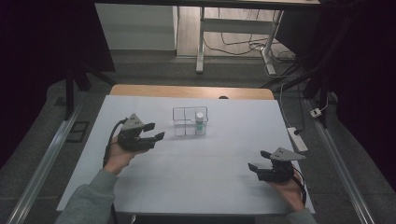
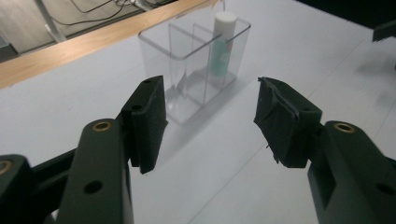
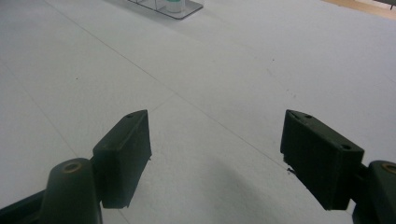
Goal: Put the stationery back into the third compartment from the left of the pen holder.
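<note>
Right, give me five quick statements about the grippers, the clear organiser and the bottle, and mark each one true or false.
1. The left gripper has its jaws open and empty. True.
2. The right gripper is shut on the bottle. False: its jaws are open and empty, well short of the white-capped bottle.
3. The bottle stands upright in the clear organiser. True.
4. The bottle lies flat on the white tabletop. False: it stands upright inside an end compartment of the organiser.
5. The left gripper is nearer the organiser than the right one. True.
</note>
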`<state>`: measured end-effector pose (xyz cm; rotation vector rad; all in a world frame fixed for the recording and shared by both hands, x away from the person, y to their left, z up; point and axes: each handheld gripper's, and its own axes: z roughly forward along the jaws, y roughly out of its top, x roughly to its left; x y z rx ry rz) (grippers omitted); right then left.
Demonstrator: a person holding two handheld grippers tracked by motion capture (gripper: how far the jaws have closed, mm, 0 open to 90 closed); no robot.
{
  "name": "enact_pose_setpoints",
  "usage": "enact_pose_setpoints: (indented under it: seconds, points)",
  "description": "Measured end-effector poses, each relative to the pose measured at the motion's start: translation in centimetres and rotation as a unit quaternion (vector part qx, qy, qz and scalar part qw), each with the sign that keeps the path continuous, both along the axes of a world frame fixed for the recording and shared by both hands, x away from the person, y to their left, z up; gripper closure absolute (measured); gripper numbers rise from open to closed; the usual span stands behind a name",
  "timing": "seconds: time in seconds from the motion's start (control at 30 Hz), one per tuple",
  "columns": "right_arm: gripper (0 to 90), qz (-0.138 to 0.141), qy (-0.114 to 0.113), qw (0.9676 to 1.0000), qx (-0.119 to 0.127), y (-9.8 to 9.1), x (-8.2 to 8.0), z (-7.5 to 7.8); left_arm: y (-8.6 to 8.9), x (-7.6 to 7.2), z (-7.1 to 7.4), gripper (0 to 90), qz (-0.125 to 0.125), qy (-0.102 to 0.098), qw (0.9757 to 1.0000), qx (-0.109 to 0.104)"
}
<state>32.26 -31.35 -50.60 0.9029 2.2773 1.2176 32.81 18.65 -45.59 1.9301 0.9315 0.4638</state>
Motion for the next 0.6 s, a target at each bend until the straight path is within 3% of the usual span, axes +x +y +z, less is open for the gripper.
enact_pose_setpoints:
  seconds: [0.3, 0.6]
  points:
    - [24.1, 0.000, 0.000, 1.0000, -0.001, -0.1, 0.0, 0.0, 2.2, -2.7, -1.5, 41.4, 0.010, 0.005, 0.9999, 0.010]
    - [24.1, 0.001, -0.002, 1.0000, 0.000, 0.0, 0.0, 0.0, 3.4, -4.8, -3.3, 40.2, 0.011, 0.007, 0.9992, 0.037]
